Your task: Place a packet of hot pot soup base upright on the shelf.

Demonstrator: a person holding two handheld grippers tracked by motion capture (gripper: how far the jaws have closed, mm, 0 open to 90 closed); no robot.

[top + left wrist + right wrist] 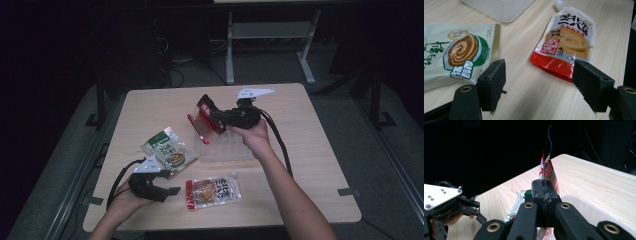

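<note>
Wooden bench (310, 150): right tongs (212, 120) pinch a red pouch (204, 116) over the tray (225, 150), left tongs (167, 192) spread idle near-left; thin-edge grip, it could slip.

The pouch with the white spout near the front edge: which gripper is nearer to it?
Left. The left gripper rests on the table just beside the spouted pouch, jaws open toward it. The right gripper is raised farther back over the clear tray, shut on a red packet.

The red-bottomed spouted pouch (566, 40) carries large black Chinese characters, a round seal below them, and a red panel reading "80%" over "20%". The green pouch (456, 55) shows white Chinese characters, too skewed to read
</note>
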